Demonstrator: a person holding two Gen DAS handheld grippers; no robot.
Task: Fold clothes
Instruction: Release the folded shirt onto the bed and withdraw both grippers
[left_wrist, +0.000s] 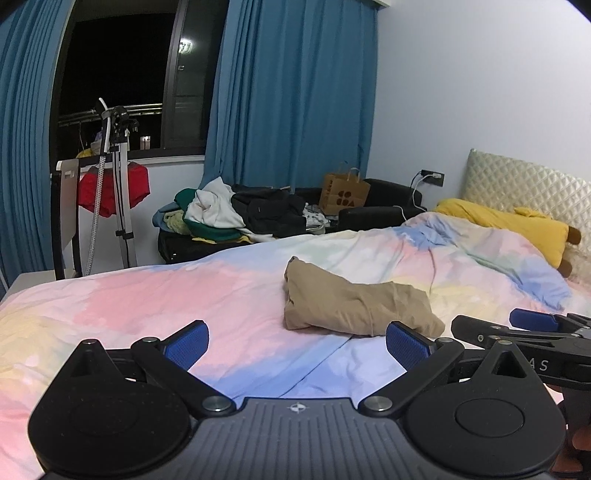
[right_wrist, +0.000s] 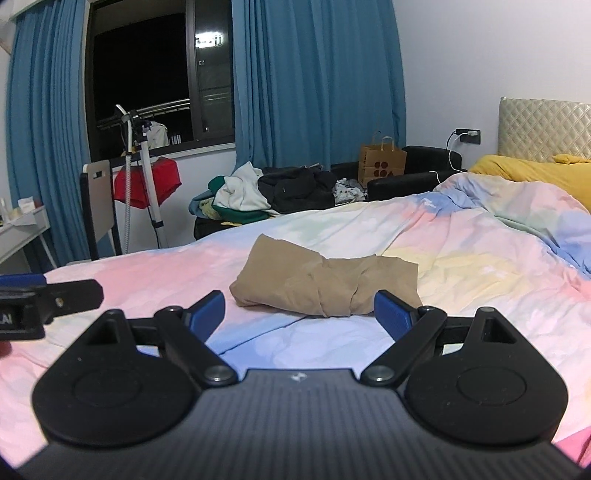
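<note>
On the bed (right_wrist: 480, 258), a folded tan garment (right_wrist: 325, 284) is seen just ahead of both tongs, long axis crosswise; right tongs (right_wrist: 299, 312) are judged nearer, left tongs (left_wrist: 297, 343) likewise spread wide, empty.

A tan garment (left_wrist: 354, 306) lies folded into a thick, compact bundle on the pastel bedspread (left_wrist: 147, 306), near the middle of the bed. Its long side runs across the view, the fabric creased and bunched at the folds, one end lifted slightly.
</note>
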